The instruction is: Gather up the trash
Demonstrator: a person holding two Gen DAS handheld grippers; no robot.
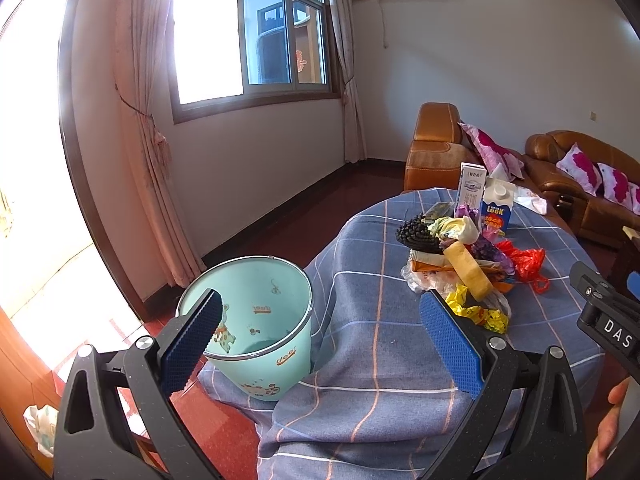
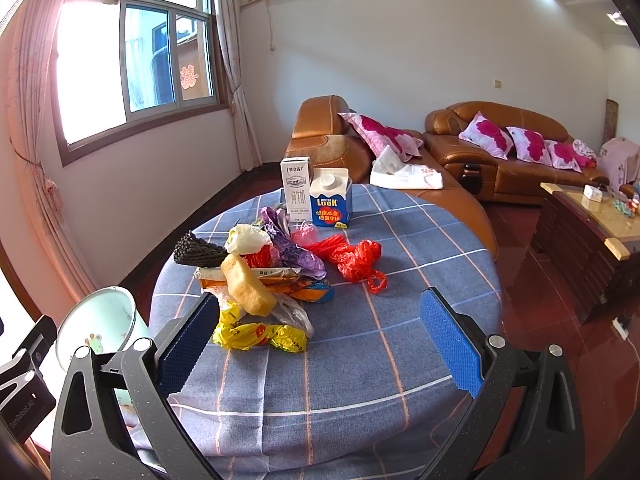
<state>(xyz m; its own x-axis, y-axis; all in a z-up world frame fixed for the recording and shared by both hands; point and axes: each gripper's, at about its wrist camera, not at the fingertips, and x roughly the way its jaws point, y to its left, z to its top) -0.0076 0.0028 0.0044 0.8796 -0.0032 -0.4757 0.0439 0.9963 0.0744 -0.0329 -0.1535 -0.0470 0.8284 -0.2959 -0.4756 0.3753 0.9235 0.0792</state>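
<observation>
A pile of trash lies on the round table with the blue checked cloth [image 2: 400,280]: a yellow wrapper [image 2: 256,334], a yellow sponge [image 2: 246,284], a purple wrapper [image 2: 294,250], a red plastic bag [image 2: 356,258], a black ridged piece [image 2: 198,254], a white milk carton [image 2: 296,192] and a blue carton [image 2: 332,202]. A mint-green bin [image 1: 256,320] stands beside the table, empty. My left gripper [image 1: 320,338] is open above the bin and table edge. My right gripper [image 2: 318,334] is open, just in front of the pile; the yellow wrapper [image 1: 478,310] lies near its left finger.
Brown leather sofas [image 2: 480,152] with pink cushions stand behind the table. A wooden coffee table [image 2: 588,236] is at the right. A window with curtains [image 1: 248,36] is on the left wall. The floor is dark red.
</observation>
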